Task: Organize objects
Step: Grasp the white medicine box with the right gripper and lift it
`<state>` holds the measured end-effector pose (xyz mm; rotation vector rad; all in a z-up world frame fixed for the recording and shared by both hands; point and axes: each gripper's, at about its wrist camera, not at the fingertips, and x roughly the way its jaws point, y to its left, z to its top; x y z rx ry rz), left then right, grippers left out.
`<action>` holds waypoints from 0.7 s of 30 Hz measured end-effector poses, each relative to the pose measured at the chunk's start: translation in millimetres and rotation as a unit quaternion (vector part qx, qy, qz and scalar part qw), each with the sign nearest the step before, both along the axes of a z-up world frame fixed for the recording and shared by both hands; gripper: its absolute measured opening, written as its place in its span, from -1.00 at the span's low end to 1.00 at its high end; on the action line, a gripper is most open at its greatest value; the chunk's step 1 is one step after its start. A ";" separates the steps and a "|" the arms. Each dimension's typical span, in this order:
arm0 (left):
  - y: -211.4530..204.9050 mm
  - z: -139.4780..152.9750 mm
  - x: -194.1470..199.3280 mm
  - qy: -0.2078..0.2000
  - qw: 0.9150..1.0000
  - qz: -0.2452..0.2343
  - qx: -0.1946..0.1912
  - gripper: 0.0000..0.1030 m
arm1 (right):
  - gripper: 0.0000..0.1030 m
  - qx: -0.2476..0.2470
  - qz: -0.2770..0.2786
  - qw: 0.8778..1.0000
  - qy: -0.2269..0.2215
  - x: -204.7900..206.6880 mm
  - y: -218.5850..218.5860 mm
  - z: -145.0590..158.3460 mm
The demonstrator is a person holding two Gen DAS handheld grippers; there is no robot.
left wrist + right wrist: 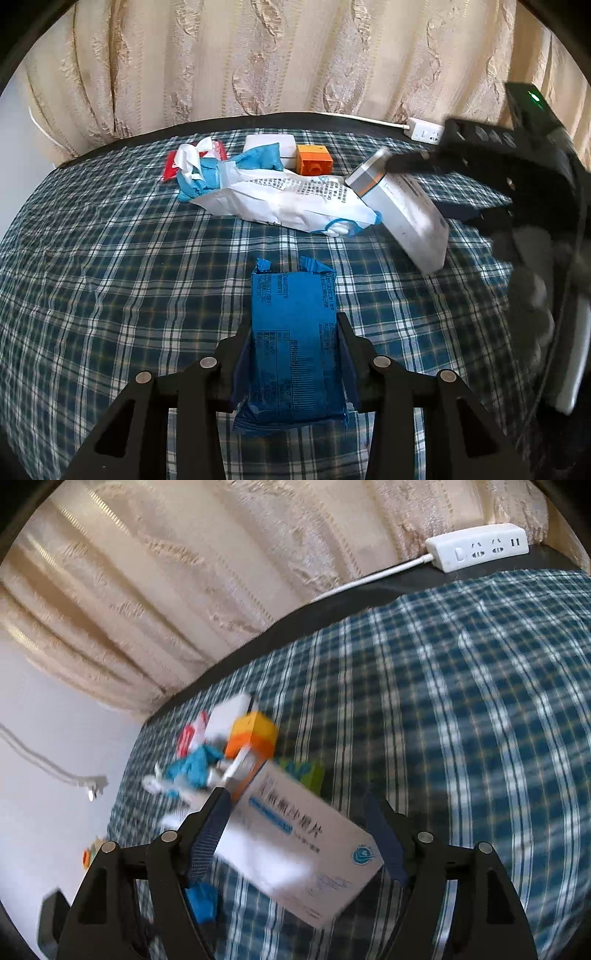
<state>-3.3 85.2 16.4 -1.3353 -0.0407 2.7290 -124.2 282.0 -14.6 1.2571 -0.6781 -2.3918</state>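
Note:
My left gripper (295, 325) is shut on a blue snack packet (293, 343) and holds it over the plaid cloth. My right gripper (295, 812) has a white medicine box (299, 842) between its jaws; the box is tilted and blurred, touching the left finger (207, 834), with a gap at the right finger (388, 845). In the left wrist view the right gripper (436, 184) holds the box (402, 210) above the cloth at right.
A white and blue pouch (288, 203), red packet (171, 166), white box (269, 147) and orange block (314, 158) lie at the back of the plaid cloth (110, 277). A white power strip (476, 550) lies by the curtain (258, 55).

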 end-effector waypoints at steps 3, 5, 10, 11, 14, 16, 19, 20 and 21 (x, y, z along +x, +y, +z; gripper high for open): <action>-1.1 0.4 -0.3 0.000 1.000 0.005 0.000 -0.16 | 0.48 0.006 0.016 1.000 -0.002 16.0 -2.1 -1.0; -1.4 0.4 -0.3 0.001 1.000 0.005 0.000 -0.16 | 0.51 0.014 0.022 1.000 0.001 24.7 -3.8 0.4; -1.8 -0.7 -1.4 0.000 1.000 0.005 -0.004 -0.16 | 0.59 0.076 0.026 0.996 0.024 37.5 -18.4 6.8; -1.6 -1.0 -1.4 -0.001 1.000 0.006 -0.004 -0.16 | 0.59 0.097 0.026 0.995 0.030 38.3 -23.5 8.0; -2.4 -1.4 -1.5 -0.002 1.000 0.009 -0.004 -0.16 | 0.59 0.138 0.025 0.989 0.043 36.7 -36.0 9.1; -2.4 -1.4 -2.0 -0.002 1.000 0.008 -0.004 -0.16 | 0.59 0.160 0.021 0.986 0.048 35.8 -42.2 8.4; -1.5 -1.2 -1.3 -0.001 1.000 0.005 -0.004 -0.15 | 0.59 0.173 0.017 0.983 0.052 32.8 -45.9 5.6; -1.1 -1.2 -1.1 -0.001 1.000 0.004 -0.003 -0.15 | 0.59 0.176 0.015 0.983 0.052 31.9 -47.0 4.4; -1.1 -1.0 -1.0 -0.001 1.000 0.003 -0.003 -0.16 | 0.58 0.179 0.014 0.982 0.052 32.0 -47.8 3.2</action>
